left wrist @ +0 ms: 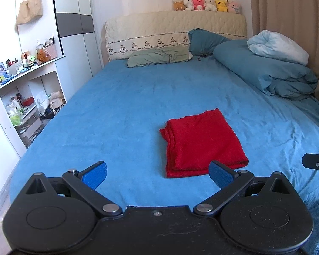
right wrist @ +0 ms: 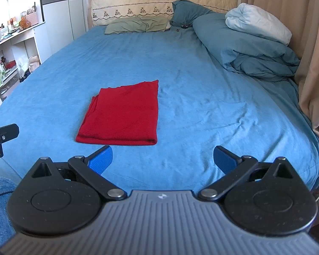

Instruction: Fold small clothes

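Note:
A red garment (left wrist: 200, 142) (right wrist: 123, 114) lies folded into a flat rectangle on the blue bed sheet (left wrist: 121, 110) (right wrist: 202, 89). Its layered edges show along its left side. My left gripper (left wrist: 157, 175) hovers open near the bed's foot, short of the garment's near edge, with nothing between its blue pads (left wrist: 94, 174). My right gripper (right wrist: 162, 160) is open too, just below and right of the garment's near edge, its blue pads (right wrist: 101, 159) holding nothing. Each view catches a black part of the other gripper at its side edge (left wrist: 316, 165) (right wrist: 0, 138).
A rolled blue duvet (left wrist: 265, 70) (right wrist: 246, 48) with a pale pillow on it lies along the right side by the curtain (right wrist: 308, 42). Pillows (left wrist: 159, 57) and a quilted headboard with plush toys (left wrist: 206, 4) are at the far end. Cluttered white shelves (left wrist: 21, 97) stand left of the bed.

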The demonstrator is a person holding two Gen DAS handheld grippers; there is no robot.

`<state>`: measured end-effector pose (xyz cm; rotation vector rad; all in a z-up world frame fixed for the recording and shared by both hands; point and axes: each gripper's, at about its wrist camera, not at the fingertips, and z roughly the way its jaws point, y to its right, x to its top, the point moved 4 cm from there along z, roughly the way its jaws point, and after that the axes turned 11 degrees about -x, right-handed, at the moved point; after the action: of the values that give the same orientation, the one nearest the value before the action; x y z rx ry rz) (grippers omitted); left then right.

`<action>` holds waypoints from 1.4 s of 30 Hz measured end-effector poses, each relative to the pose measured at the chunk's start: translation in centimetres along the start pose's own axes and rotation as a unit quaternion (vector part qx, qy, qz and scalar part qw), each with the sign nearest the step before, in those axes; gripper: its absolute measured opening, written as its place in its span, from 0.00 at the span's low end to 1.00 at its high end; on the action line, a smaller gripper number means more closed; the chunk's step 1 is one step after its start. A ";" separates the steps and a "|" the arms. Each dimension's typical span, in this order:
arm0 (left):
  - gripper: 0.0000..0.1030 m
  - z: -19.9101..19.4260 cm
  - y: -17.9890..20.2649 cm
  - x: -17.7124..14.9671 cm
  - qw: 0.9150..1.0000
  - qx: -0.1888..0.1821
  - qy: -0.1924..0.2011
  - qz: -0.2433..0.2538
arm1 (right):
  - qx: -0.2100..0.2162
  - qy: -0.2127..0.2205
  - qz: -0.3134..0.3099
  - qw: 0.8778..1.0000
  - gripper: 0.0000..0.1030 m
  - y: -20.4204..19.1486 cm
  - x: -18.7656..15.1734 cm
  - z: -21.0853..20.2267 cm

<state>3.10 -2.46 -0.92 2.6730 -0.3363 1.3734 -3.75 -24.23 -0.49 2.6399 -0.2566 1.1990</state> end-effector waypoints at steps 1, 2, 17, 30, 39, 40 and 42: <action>1.00 0.0 0.0 0.0 1.000 -0.001 0.001 0.000 | 0.000 -0.001 0.000 1.000 1.00 -0.1 0.0 0.0; 1.00 0.0 0.0 0.0 1.000 -0.001 0.001 0.000 | 0.000 -0.001 0.000 1.000 1.00 -0.1 0.0 0.1; 1.00 -0.2 0.1 0.2 1.000 0.001 0.005 0.005 | 0.000 -0.004 0.002 1.000 1.00 -0.4 -0.1 0.4; 1.00 -0.3 -0.3 0.3 1.000 -0.002 0.005 0.003 | -0.001 -0.007 0.004 1.000 1.00 -0.7 -0.1 0.6; 1.00 -0.5 -0.4 0.3 1.000 -0.003 0.007 0.006 | 0.002 -0.010 0.004 1.000 1.00 -1.1 -0.4 0.5; 1.00 -0.5 -0.4 0.3 1.000 -0.004 0.007 0.006 | 0.002 -0.010 0.004 1.000 1.00 -1.1 -0.4 0.5; 1.00 -0.4 -0.5 0.3 1.000 -0.004 0.006 0.005 | 0.001 -0.010 0.004 1.000 1.00 -1.2 -0.5 0.4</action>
<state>3.03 -1.97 -0.47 2.6590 -0.3547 1.3871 -3.44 -23.15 -1.31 2.6571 -0.2697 1.1765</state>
